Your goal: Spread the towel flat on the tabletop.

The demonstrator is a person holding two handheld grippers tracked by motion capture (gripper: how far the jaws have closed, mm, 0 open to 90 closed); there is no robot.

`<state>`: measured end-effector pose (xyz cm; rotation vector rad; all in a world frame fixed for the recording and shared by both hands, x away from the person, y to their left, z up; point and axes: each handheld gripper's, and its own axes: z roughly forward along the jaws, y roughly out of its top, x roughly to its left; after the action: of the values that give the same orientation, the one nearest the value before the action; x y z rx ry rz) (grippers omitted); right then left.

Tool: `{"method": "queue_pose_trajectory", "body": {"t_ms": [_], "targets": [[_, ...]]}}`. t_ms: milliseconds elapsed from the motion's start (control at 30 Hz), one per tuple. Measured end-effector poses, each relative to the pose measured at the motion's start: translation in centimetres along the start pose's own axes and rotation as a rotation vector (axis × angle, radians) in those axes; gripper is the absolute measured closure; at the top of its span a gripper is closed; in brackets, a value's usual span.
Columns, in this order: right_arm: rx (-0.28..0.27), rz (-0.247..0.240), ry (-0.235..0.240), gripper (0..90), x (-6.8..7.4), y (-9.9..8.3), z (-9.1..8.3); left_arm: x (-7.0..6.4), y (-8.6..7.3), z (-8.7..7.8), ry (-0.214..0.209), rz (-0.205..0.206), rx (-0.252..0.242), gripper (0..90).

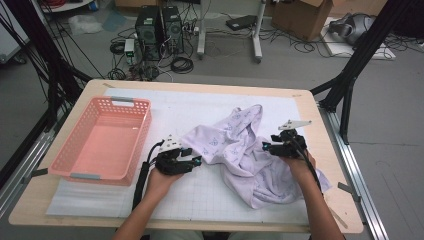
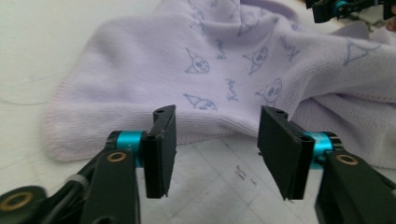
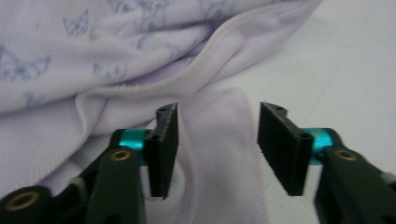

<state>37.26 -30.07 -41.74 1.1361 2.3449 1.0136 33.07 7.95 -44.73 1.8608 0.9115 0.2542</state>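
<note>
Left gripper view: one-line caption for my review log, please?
Left gripper, jaws open, faces the hemmed edge of a crumpled lilac towel on the white mat.

Worktop [image 1: 320, 150]: light wood with rounded corners, spanning the middle and lower part of the high view. A white gridded mat [image 1: 200, 195] covers most of its surface, leaving a bare wood margin on all sides. Pink basket [image 1: 102, 140], perforated walls, sits at centre left of the frame, over the mat's left edge. Lilac towel [image 1: 240, 145] with a blue printed pattern lies crumpled on the mat, right of centre, extending toward the lower right; one rounded corner lies flat toward the middle.
</note>
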Motion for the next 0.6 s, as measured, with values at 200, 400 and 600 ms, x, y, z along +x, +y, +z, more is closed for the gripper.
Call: {"method": "queue_pose_trajectory", "body": {"t_ms": [200, 400, 600], "targets": [[0.077, -0.011, 0.033, 61.7, 0.6, -1.3, 1.4, -1.2, 1.1, 2.5, 0.003, 0.039, 0.051, 37.9], [0.123, -0.057, -0.031, 84.4, 0.9, -2.2, -0.5, -3.0, 1.7, 4.7, 0.012, 0.189, 0.134, 45.3], [0.163, -0.031, -0.081, 84.5, 0.7, -4.6, -3.9, -3.1, 1.9, 4.7, 0.073, 0.291, 0.162, 87.7]]}}
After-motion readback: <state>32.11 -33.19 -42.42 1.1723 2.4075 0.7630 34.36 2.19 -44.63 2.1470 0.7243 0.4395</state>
